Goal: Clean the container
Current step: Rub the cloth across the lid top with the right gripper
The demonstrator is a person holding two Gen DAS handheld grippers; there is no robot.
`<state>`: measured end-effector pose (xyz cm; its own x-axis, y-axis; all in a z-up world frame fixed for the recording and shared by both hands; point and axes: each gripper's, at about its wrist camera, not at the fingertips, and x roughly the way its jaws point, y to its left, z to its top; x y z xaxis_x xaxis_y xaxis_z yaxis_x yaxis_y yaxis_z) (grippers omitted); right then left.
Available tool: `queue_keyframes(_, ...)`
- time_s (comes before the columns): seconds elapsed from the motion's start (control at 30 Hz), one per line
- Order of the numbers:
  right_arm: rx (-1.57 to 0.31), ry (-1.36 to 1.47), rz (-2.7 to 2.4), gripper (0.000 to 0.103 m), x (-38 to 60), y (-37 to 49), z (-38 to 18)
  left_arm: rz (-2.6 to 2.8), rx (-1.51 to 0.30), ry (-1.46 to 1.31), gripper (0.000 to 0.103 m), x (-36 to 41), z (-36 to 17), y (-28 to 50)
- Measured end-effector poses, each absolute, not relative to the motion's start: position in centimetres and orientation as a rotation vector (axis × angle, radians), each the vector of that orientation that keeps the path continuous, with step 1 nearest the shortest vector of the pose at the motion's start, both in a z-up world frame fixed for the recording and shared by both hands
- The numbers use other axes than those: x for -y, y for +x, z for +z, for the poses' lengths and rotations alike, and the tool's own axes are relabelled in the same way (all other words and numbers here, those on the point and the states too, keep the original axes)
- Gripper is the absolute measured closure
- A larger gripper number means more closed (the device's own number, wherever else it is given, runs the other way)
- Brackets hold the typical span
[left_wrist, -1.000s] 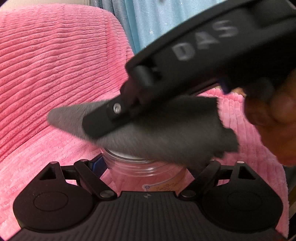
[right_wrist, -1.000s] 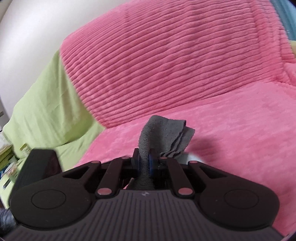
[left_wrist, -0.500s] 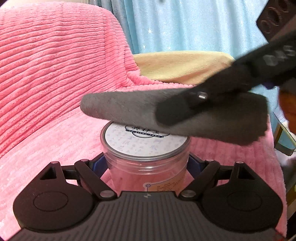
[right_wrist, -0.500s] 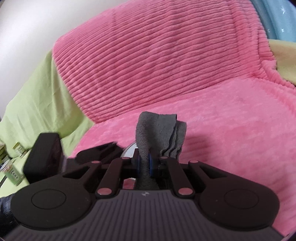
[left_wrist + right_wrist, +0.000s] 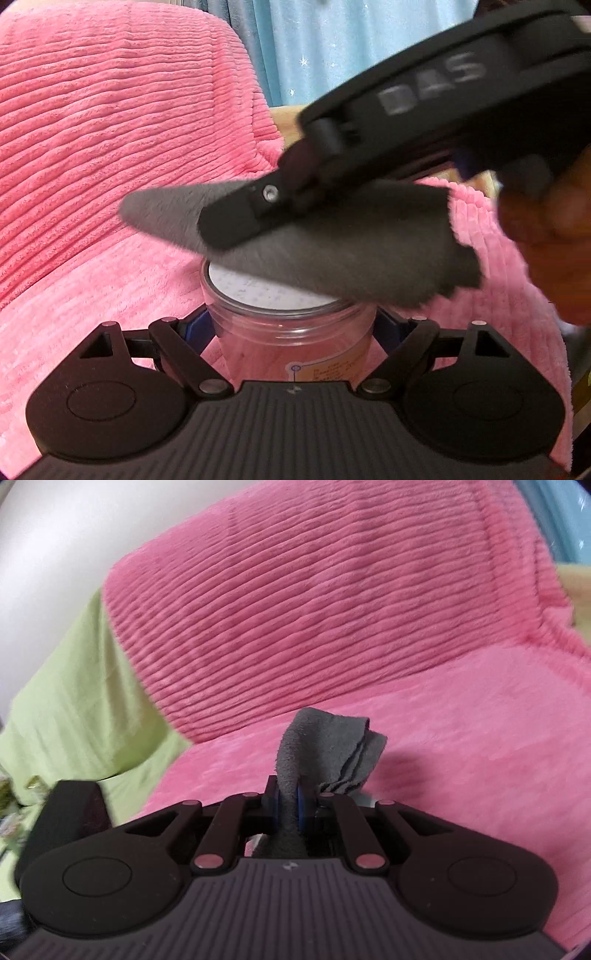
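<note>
Meanwhile, pink ribbed blanket (image 5: 92, 147) covered the seat, blue curtain (image 5: 332, 48) at twelve o'clock; left gripper (image 5: 293, 325) clamped the jar (image 5: 291, 332), right gripper (image 5: 289, 805) pinched a grey cloth (image 5: 325, 746).

The letters "DAS" stand in pale grey on the black body of the right claw (image 5: 229, 225), slightly blurred. The clear container (image 5: 295, 332) has a white lid with fine print too small and blurred to read, and a yellowish label on its side whose lines of text are also illegible.
</note>
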<state>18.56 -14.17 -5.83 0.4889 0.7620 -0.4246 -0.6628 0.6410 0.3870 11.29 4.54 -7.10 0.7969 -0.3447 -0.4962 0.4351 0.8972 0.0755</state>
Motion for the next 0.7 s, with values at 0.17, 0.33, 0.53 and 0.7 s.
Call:
queue_keyframes(0.17, -0.601, 0.146, 0.81, 0.097, 15.6, 18.6, -5.6, -0.427, -0.497, 0.185, 0.018, -3.7, -6.8, 11.5)
queue_keyframes(0.33, -0.627, 0.15, 0.809, 0.097, 17.2, 17.0, -5.2, -0.427, -0.497, 0.186, 0.018, -3.0, -6.7, 11.2)
queue_keyframes(0.53, -0.655, 0.172, 0.876, 0.096, 16.8, 15.6, -5.1, -0.426, -0.502, 0.171, 0.018, -3.2, -6.8, 11.3)
queue_keyframes(0.7, -0.668, 0.189, 0.912, 0.096, 15.3, 15.8, -5.1, -0.421, -0.506, 0.166, 0.018, -3.3, -6.8, 12.7)
